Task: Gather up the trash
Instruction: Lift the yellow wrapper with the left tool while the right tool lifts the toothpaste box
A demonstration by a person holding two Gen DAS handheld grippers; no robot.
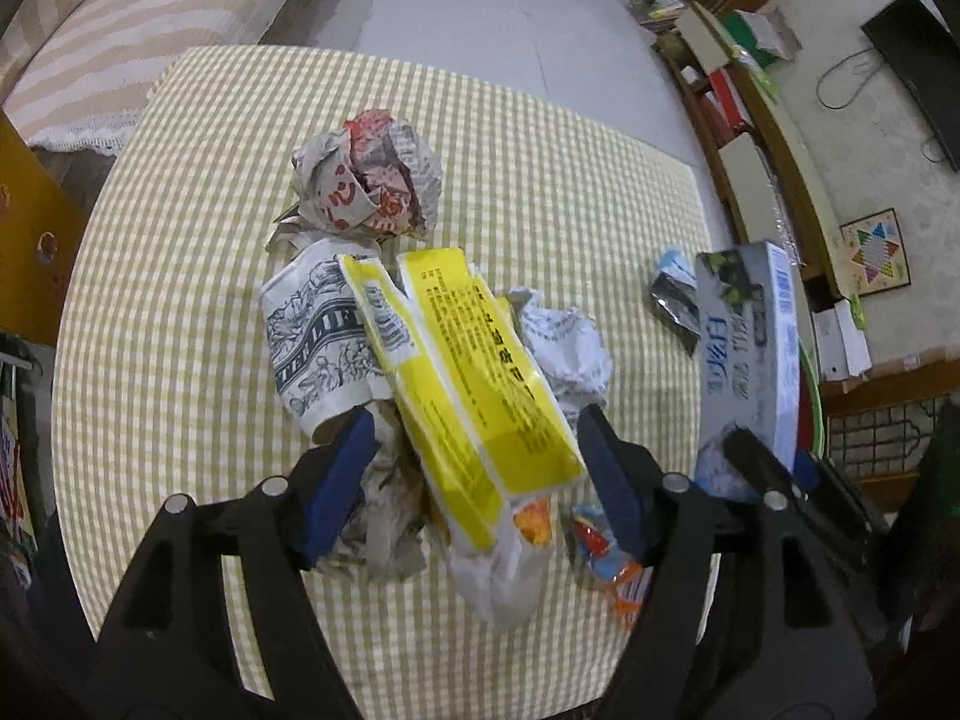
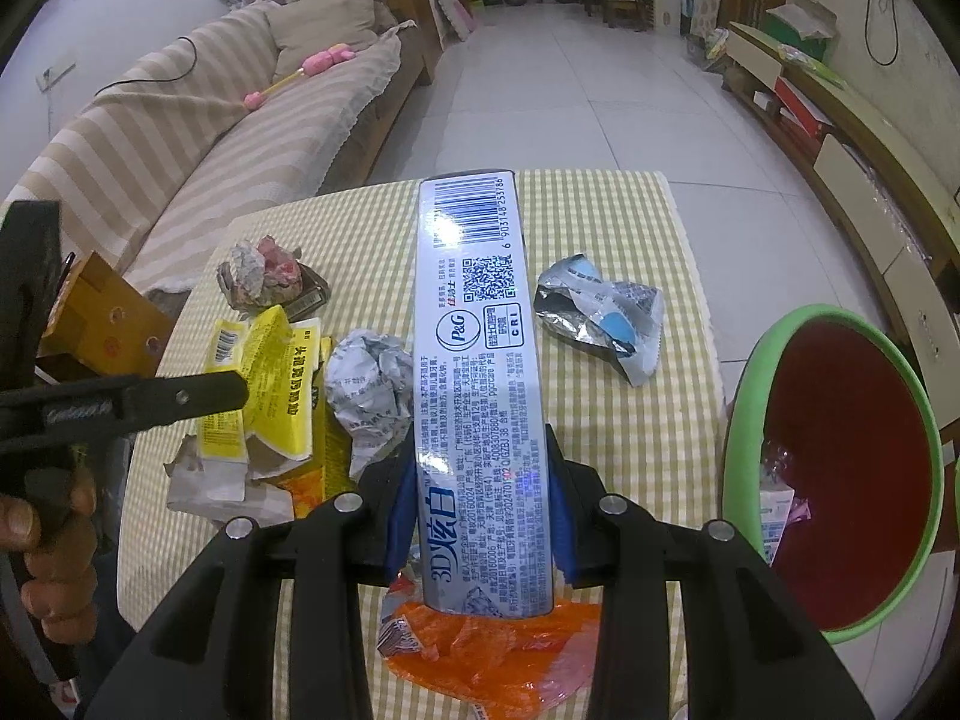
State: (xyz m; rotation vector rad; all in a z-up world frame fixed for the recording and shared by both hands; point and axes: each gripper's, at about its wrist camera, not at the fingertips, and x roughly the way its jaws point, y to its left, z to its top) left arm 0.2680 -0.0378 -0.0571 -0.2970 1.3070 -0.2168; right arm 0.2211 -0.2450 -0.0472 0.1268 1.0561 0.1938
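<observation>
Yellow and shiny, the torn snack bag (image 1: pixel 480 384) sits right between the blue pads of my left gripper (image 1: pixel 480 480), near the middle of the checked table (image 1: pixel 180 276). My left jaws are apart and do not squeeze anything; the bag's long side runs away from me, so I think the pads could close across its thin sides. Beside it lie a white paper ball (image 1: pixel 567 354), a printed paper cup (image 1: pixel 318 336) and a big crumpled newspaper wad (image 1: pixel 366 180) farther toward the far edge. My right gripper (image 2: pixel 480 504) pinches a long silver toothpaste box (image 2: pixel 474 372), which points straight out toward the far edge of the table. A silver foil wrapper (image 2: pixel 600 318) lies nearer the right edge, and an orange wrapper (image 2: pixel 492 642) is at the near edge under the box. The green bin (image 2: pixel 750 372) with a red inside waits just past the table's right edge, close to my right hand, so I guess the box goes there next.
</observation>
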